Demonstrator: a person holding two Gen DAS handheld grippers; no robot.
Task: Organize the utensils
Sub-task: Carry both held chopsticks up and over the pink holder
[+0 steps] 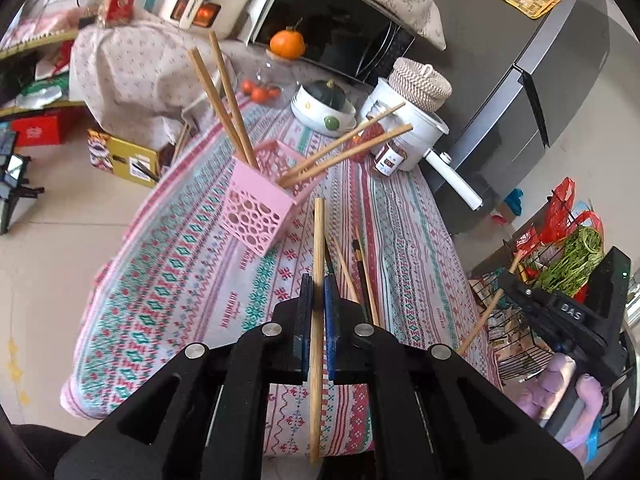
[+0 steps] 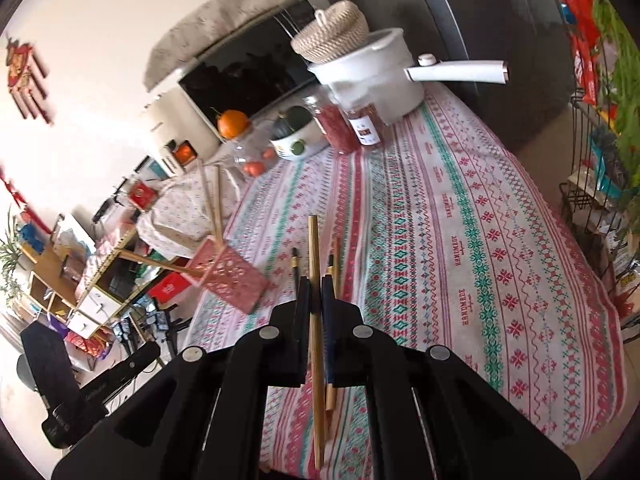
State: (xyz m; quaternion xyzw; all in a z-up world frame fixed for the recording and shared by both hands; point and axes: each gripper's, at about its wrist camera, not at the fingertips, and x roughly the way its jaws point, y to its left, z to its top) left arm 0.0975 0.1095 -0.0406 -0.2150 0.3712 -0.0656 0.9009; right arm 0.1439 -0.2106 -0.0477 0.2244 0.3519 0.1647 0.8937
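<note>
A pink perforated utensil holder (image 1: 260,204) stands on the patterned tablecloth (image 1: 192,280) with several wooden chopsticks (image 1: 228,96) sticking out of it. My left gripper (image 1: 318,280) is shut on one wooden chopstick (image 1: 317,264), held above the cloth just short of the holder. More chopsticks (image 1: 362,276) lie on the cloth to its right. My right gripper (image 2: 316,284) is shut on another wooden chopstick (image 2: 314,256); the holder (image 2: 232,276) is to its left. The right gripper also shows in the left wrist view (image 1: 496,276), off the table's right edge.
A white pot with a woven lid (image 1: 404,120), red jars (image 1: 390,156), a bowl with a squash (image 1: 324,108), tomatoes and an orange (image 1: 287,42) stand at the table's far end before a microwave (image 1: 340,28). A fridge (image 1: 552,80) and wire rack (image 1: 532,304) stand right.
</note>
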